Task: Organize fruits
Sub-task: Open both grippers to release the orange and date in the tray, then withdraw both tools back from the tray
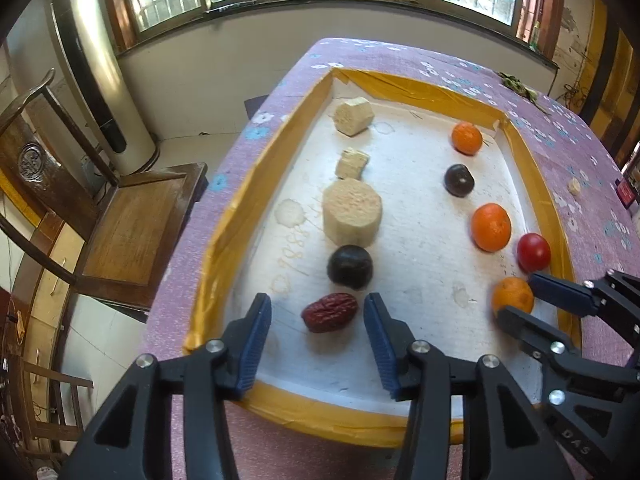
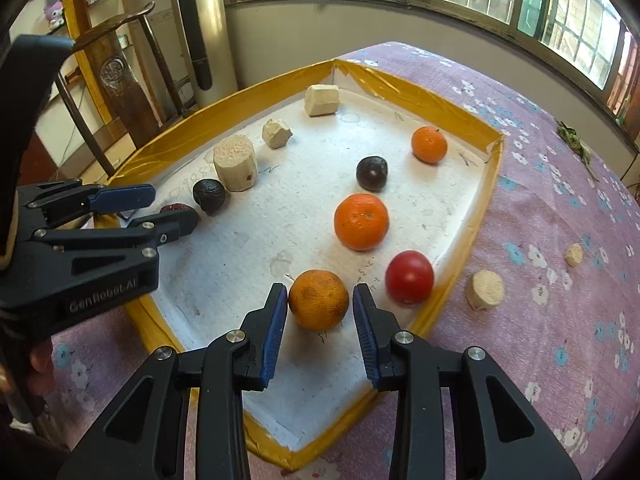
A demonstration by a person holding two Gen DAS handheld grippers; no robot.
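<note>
In the white foam tray with yellow taped rim, on the purple flowered surface: two rows of items.

Left row: wrinkled dark-red oblong date, nearest; then dark round plum-like fruit and three pale porous foam blocks. The date lies between the pads of the left tongs, its long axis crosswise, running from one pad toward the other. Left tongs spread, clear gaps on both sides of the date, nothing pinched.

Right row: dull orange round mandarin, nearest; red round tomato-like fruit just beside it; further mandarins and a second dark fruit beyond. The near mandarin sits between the pads of the right tongs. Narrow gaps show at both pads, so the tongs appear slightly spread, not pinching; contact cannot be ruled out.

Each hand is nearer to its own row.

Hidden: in the right wrist view the date is mostly covered by the left tongs
</note>
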